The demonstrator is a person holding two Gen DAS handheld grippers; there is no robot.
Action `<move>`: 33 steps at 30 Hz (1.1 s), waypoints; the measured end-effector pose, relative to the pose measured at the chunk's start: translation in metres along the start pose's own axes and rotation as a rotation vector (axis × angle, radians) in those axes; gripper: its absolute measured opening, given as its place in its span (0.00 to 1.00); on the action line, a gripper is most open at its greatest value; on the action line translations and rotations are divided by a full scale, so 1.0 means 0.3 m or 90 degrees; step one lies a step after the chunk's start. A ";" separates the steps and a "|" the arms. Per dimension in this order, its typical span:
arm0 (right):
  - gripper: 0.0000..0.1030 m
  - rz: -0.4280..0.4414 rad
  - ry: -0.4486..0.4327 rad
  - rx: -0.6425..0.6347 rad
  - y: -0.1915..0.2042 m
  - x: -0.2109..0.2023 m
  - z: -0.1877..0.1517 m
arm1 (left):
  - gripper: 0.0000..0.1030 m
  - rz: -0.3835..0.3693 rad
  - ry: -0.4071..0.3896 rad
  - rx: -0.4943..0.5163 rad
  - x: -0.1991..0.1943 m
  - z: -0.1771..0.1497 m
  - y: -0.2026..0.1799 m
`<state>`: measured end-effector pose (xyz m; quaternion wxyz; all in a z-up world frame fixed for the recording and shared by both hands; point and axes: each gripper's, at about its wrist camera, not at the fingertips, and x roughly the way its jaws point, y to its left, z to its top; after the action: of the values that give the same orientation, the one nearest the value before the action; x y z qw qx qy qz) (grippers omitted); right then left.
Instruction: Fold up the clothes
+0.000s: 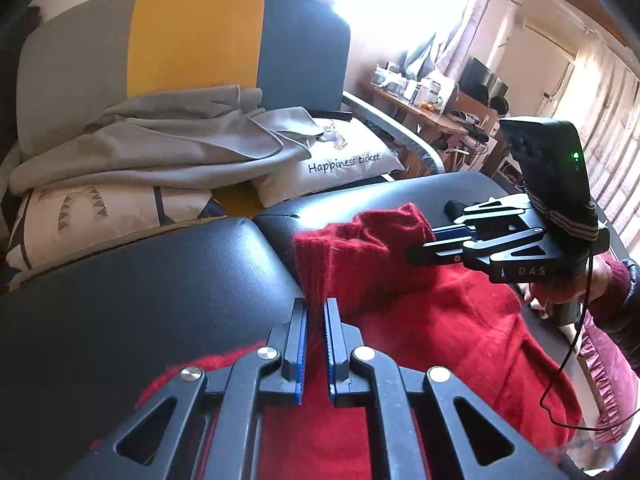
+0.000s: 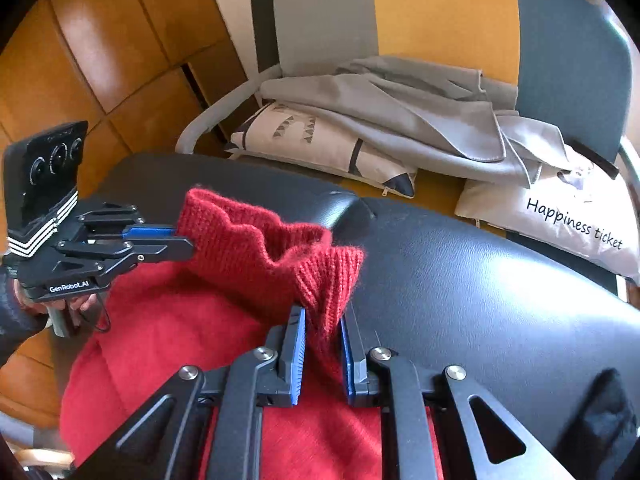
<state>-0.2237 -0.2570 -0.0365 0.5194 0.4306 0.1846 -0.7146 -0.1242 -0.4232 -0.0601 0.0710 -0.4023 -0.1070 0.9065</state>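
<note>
Both claws clamped on the red sweater's ribbed band

The left claw (image 1: 315, 312) and right claw (image 2: 322, 320) each pinch the ribbed knit of the red sweater (image 2: 180, 328), lifting it open; the rest lies on the black padded bench (image 2: 480, 280), near its far edge.

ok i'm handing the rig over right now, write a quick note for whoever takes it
Left gripper: shut on one end of the red sweater's ribbed edge.
Right gripper: shut on the other end of that edge, which hangs lifted between the two.
The rest of the sweater lies on the black padded surface. A heap of grey cloth sits on cushions on the chair behind.
Done: both ends gripped and raised. No finished fold shows.
Left: lay the edge over the body, then complete the fold.
</note>
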 end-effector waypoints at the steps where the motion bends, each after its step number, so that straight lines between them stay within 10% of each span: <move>1: 0.16 -0.002 0.000 -0.002 0.010 -0.011 -0.010 | 0.06 0.001 -0.002 0.004 -0.010 -0.010 -0.014; 21: 0.06 -0.017 0.006 0.042 0.053 -0.097 -0.344 | 0.01 0.010 0.026 0.005 -0.054 -0.305 -0.145; 27: 0.09 0.064 -0.022 0.178 -0.011 -0.092 -0.403 | 0.17 -0.105 0.009 -0.200 -0.081 -0.356 -0.014; 28: 0.13 0.095 -0.036 0.216 -0.027 -0.097 -0.403 | 0.22 -0.138 -0.007 -0.245 -0.088 -0.353 0.015; 31: 0.71 0.188 -0.079 0.328 -0.076 -0.112 -0.401 | 0.30 -0.184 -0.042 -0.318 -0.097 -0.324 0.056; 33: 0.83 0.240 -0.108 0.397 -0.108 -0.093 -0.394 | 0.41 -0.191 -0.049 -0.340 -0.089 -0.302 0.067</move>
<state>-0.2002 -0.1440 -0.0863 0.4993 0.5337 -0.1686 -0.6614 -0.0399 -0.4360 -0.1053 0.0915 -0.3515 -0.4024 0.8403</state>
